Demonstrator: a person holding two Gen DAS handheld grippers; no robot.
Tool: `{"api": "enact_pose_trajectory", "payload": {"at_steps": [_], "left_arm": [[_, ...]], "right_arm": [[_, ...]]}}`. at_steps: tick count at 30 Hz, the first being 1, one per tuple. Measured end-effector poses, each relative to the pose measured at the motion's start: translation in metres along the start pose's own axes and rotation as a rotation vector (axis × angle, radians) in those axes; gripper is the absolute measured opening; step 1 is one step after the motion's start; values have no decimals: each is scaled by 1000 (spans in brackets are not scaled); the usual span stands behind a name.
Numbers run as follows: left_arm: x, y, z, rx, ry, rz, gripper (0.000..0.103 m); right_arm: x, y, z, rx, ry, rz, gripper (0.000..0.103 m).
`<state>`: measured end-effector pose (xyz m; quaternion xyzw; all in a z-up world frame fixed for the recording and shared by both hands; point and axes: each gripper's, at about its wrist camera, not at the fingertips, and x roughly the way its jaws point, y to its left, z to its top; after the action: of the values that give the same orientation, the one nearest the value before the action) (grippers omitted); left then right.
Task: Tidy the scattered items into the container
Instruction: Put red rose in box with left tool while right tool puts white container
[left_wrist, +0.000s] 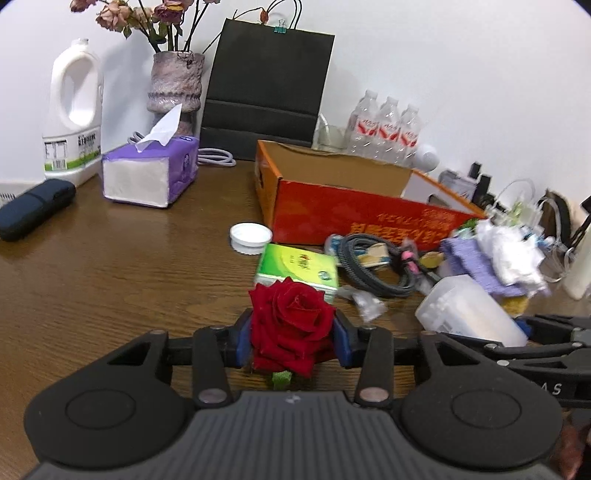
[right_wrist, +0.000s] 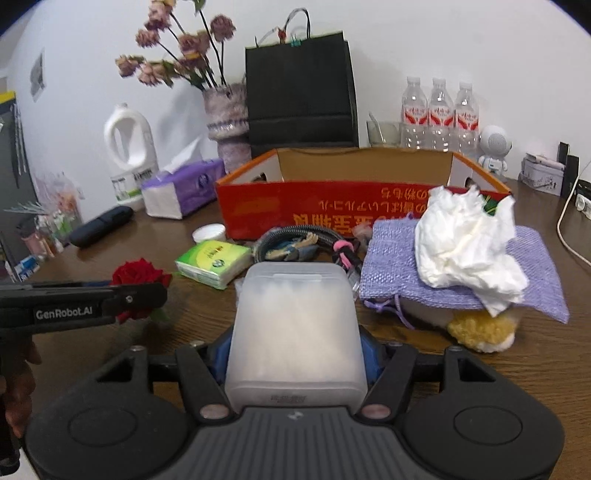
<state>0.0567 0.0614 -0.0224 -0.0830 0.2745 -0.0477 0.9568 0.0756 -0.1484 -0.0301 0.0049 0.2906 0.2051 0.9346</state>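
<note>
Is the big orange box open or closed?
Open. The orange box has no lid on top, and the right wrist view shows its brown inside wall. Whether anything lies at the bottom cannot be told.

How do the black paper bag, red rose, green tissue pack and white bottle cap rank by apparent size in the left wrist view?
1. black paper bag
2. red rose, enlarged by nearness
3. green tissue pack
4. white bottle cap

Velvety rose (left_wrist: 290, 321), frosted plastic box (right_wrist: 295, 332) — wood-grain table (left_wrist: 110, 258)
</note>
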Motion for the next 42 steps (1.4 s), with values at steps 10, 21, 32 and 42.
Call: {"api": "enact_pose_trajectory", "payload": {"at_steps": [10,21,32,42], "left_arm": [[-7,-21,53,33,-74,-101,44],[57,-38,167,-8,-72,-115,44],[184,-48,181,-93,169,-1,44],[234,-56,157,-44,344,69,67]], "right_arm": [[-30,-4,50,-44,-147,49,64],[7,-65,154,-22,-192,-72,64],[137,-114,168,49,144,-179,64],[192,-132,151,129,373,-209,65]]}}
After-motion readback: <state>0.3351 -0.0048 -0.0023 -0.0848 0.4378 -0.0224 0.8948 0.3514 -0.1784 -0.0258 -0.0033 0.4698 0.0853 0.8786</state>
